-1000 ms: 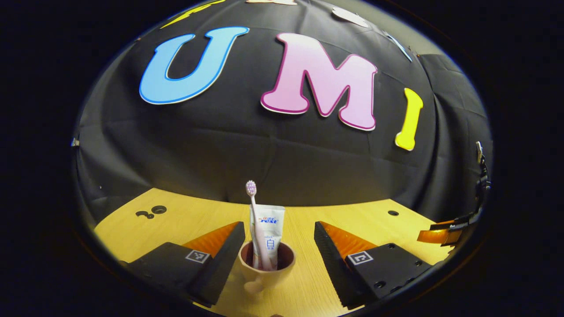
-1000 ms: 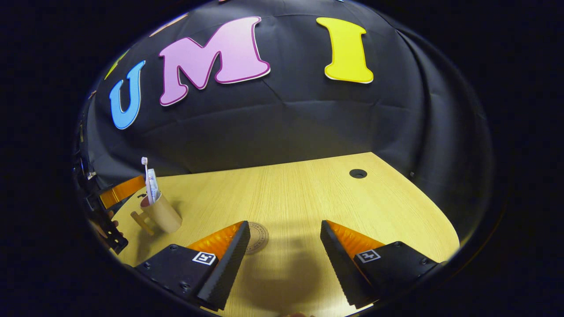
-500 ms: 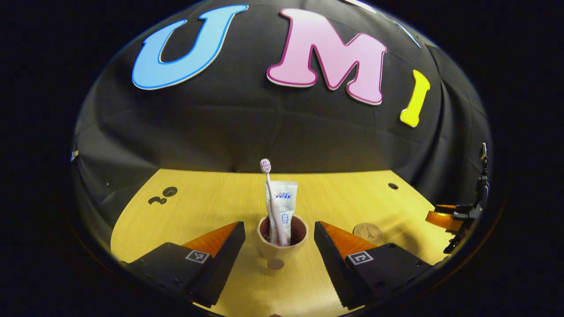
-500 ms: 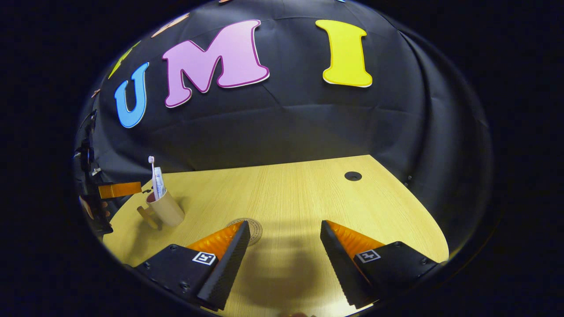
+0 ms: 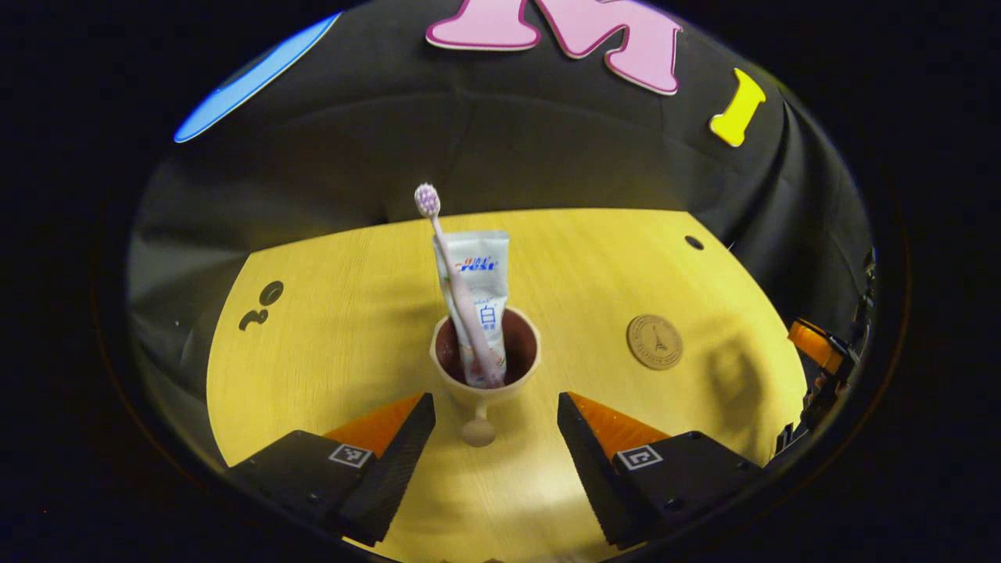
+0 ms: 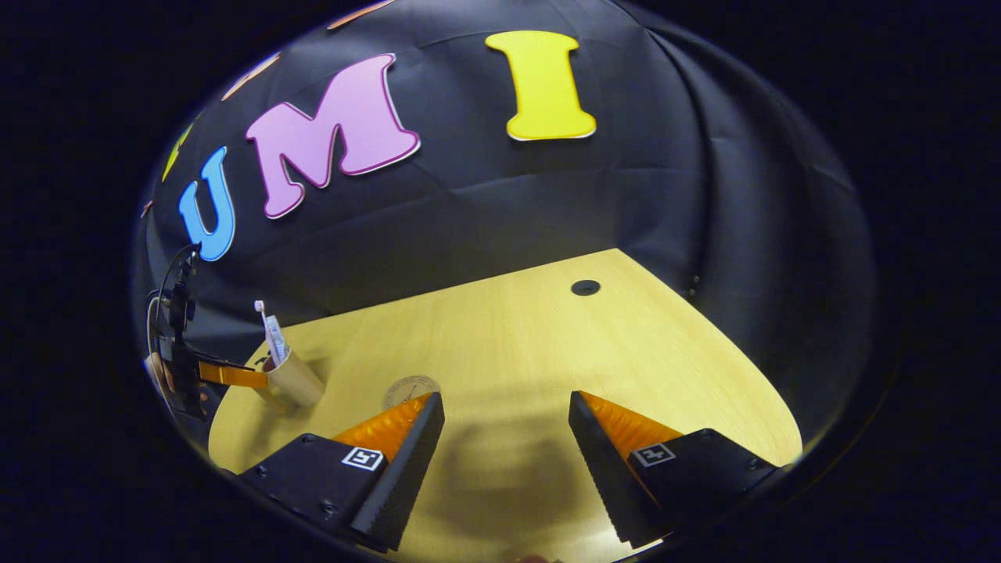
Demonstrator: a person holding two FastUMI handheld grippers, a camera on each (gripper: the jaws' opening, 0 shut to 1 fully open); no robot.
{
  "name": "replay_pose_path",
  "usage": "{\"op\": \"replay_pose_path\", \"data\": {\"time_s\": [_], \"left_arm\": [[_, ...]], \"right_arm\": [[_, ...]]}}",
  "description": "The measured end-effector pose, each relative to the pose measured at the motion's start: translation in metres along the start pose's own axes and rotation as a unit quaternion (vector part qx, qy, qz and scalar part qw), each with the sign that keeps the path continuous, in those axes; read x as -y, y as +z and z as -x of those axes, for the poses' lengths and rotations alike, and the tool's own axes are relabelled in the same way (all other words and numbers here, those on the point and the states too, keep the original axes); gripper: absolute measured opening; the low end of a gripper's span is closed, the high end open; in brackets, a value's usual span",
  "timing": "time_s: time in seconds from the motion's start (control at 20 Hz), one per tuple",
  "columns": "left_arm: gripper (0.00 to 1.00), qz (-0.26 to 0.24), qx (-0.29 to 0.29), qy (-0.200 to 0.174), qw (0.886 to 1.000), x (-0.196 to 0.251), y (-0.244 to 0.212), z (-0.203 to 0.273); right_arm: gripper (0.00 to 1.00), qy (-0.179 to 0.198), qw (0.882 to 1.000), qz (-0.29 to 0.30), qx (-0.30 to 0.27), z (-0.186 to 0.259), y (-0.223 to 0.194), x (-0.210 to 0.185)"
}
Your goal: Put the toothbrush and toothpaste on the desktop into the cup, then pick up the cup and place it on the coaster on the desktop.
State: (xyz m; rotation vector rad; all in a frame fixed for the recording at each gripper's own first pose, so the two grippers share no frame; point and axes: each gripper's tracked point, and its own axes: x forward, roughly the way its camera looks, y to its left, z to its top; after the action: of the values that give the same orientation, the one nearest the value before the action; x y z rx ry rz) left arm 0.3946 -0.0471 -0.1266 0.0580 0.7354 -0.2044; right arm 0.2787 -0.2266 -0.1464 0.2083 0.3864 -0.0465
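The cup (image 5: 485, 356) stands on the desk (image 5: 344, 313), directly ahead of the left gripper (image 5: 496, 422), handle toward its gap. Both jaws stand wide apart, holding nothing. The toothbrush (image 5: 457, 281) and toothpaste (image 5: 478, 289) stand near-upright in the cup, long axes tilted slightly. The coaster (image 5: 654, 342) lies right of the cup, well apart. The right gripper (image 6: 507, 426), open and empty, hangs nearer the coaster. Tube lettering is too small to read reliably.
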Motion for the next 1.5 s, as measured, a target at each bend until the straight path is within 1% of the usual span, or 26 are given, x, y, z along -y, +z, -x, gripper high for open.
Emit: {"op": "replay_pose_path", "data": {"time_s": [0.15,0.25,0.3,0.35,0.5,0.6,0.7,0.75,0.8,0.85,0.9,0.95,1.0,1.05,1.1,1.3,1.5], "left_arm": [[0.98,0.018,-0.039,-0.012,0.999,0.002,-0.006,-0.016],[0.98,0.024,-0.056,-0.014,0.998,0.002,-0.007,-0.026],[0.95,0.024,-0.073,-0.013,0.997,0.001,-0.010,-0.033],[0.87,0.017,-0.094,-0.011,0.995,0.000,-0.016,-0.038],[0.82,0.008,-0.117,-0.012,0.993,-0.001,-0.023,-0.043],[0.77,0.012,-0.130,-0.014,0.991,0.000,-0.026,-0.043],[0.68,0.013,-0.136,-0.016,0.991,0.001,-0.027,-0.042],[0.72,0.010,-0.140,-0.016,0.990,0.000,-0.028,-0.041],[0.59,0.005,-0.146,-0.013,0.989,-0.001,-0.028,-0.040],[0.53,0.002,-0.147,-0.009,0.989,-0.003,-0.028,-0.039],[0.50,0.003,-0.148,-0.006,0.989,-0.004,-0.028,-0.040],[0.36,0.008,-0.148,-0.003,0.989,-0.006,-0.028,-0.040],[0.32,0.017,-0.148,-0.005,0.989,-0.005,-0.028,-0.041],[0.30,0.014,-0.147,-0.005,0.989,-0.006,-0.028,-0.041],[0.26,0.012,-0.146,-0.009,0.989,-0.002,-0.027,-0.040],[0.22,0.009,-0.136,-0.012,0.991,0.002,-0.023,-0.037],[0.21,-0.015,-0.121,-0.017,0.992,0.025,-0.012,-0.036]], "right_arm": [[0.98,-0.028,1.000,-0.003,-0.005,0.005,-0.003,0.026],[0.98,-0.039,0.999,-0.004,-0.004,0.008,-0.005,0.038],[0.98,-0.047,0.999,-0.002,-0.003,0.009,-0.003,0.043],[0.98,-0.050,0.999,0.003,-0.004,0.009,-0.005,0.043],[0.98,-0.051,0.999,0.003,-0.008,0.010,-0.009,0.044],[0.98,-0.051,0.999,0.001,-0.012,0.010,-0.012,0.044],[0.98,-0.053,0.998,0.002,-0.018,0.012,-0.017,0.044],[0.98,-0.052,0.998,0.001,-0.019,0.013,-0.018,0.043],[0.98,-0.051,0.999,0.000,-0.017,0.013,-0.017,0.042],[0.98,-0.050,0.999,-0.001,-0.017,0.013,-0.018,0.042],[0.98,-0.050,0.999,-0.003,-0.019,0.014,-0.018,0.042],[0.98,-0.049,0.999,-0.005,-0.020,0.013,-0.019,0.041],[0.98,-0.049,0.999,-0.005,-0.022,0.013,-0.020,0.041],[0.98,-0.050,0.999,-0.003,-0.023,0.013,-0.020,0.041],[0.98,-0.050,0.998,-0.003,-0.025,0.015,-0.022,0.041],[0.98,-0.051,0.998,0.001,-0.023,0.017,-0.022,0.042],[0.98,-0.051,0.998,0.000,-0.023,0.021,-0.021,0.044]]}}
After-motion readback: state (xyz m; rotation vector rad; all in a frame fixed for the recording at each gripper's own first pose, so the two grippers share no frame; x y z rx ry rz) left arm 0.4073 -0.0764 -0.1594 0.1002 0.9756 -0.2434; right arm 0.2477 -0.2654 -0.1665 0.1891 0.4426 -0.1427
